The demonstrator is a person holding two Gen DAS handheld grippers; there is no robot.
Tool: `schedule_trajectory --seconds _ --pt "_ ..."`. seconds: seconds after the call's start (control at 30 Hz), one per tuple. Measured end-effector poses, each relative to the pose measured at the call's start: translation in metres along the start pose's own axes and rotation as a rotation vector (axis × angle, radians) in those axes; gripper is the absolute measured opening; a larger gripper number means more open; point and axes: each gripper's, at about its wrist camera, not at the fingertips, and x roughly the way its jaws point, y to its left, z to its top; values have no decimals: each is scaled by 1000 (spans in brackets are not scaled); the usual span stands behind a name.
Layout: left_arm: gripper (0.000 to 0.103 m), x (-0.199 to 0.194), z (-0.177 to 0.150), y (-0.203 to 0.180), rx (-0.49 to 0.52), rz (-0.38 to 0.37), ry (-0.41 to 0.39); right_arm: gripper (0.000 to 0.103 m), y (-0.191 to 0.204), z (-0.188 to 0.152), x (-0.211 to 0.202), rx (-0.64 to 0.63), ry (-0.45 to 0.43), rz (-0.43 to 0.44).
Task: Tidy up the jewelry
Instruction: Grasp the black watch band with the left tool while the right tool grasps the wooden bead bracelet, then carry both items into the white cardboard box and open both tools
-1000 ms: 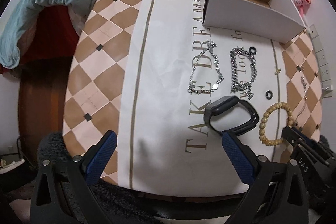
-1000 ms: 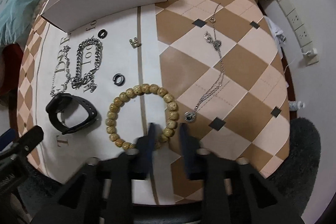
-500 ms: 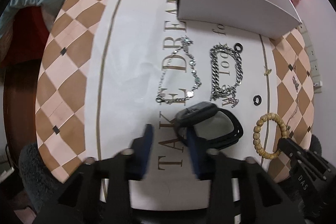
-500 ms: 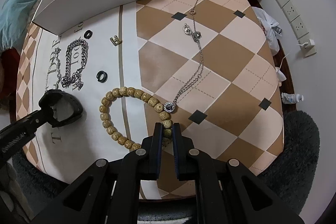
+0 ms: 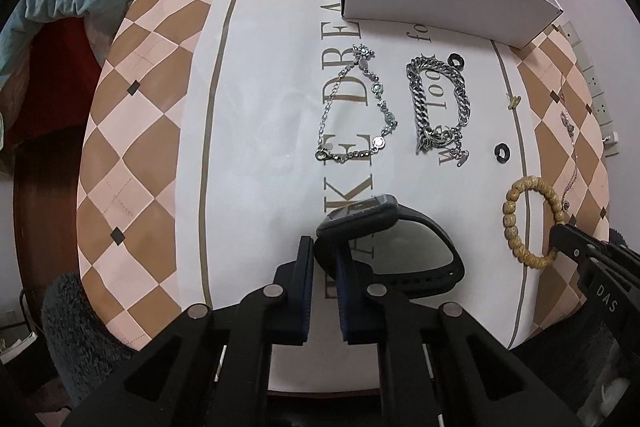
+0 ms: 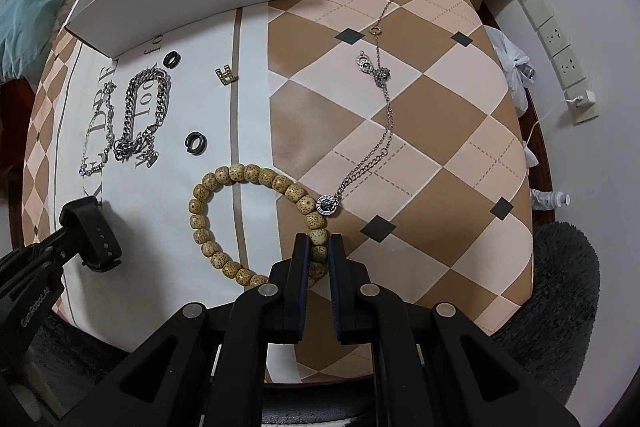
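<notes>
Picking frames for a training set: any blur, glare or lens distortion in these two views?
Left wrist view: sharp, soft even light, fisheye bends the cardboard box and darkens the corners. Right wrist view: equally sharp, the wooden bead bracelet crisp, tablecloth edges bowed, no glare.

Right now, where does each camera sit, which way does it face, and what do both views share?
Left wrist view: on the left gripper, facing down; jaws, just closing, shut on the black watch; right gripper at the edge.
Right wrist view: on the right gripper, facing down; jaws shut on the bead bracelet; left gripper at the edge.
Shared: watch, bracelet, white box, chunky chain.
</notes>
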Motion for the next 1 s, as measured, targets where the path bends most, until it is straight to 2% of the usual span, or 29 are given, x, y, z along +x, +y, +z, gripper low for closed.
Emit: schedule_trajectory --seconds 0.23,0.5,0.6,0.67,0.77,1.0 --pt "6 -18 -12 3 13 9 -36 9 -2 -2 -8 6 -29 19" --pt "6 -48 -30 3 28 -2 -89 9 4 2 -40 -11 -110 56" --pt "6 -64 -27 2 27 -16 -112 9 7 7 -55 -23 -138 79" --pt "6 -73 -19 -3 26 -25 -129 9 8 13 -68 -31 -156 98" --pt "6 -88 25 -17 28 -42 -152 9 10 23 -89 -45 -195 137" --pt "6 -114 77 -21 32 -96 -217 9 13 68 -146 -74 -299 221"
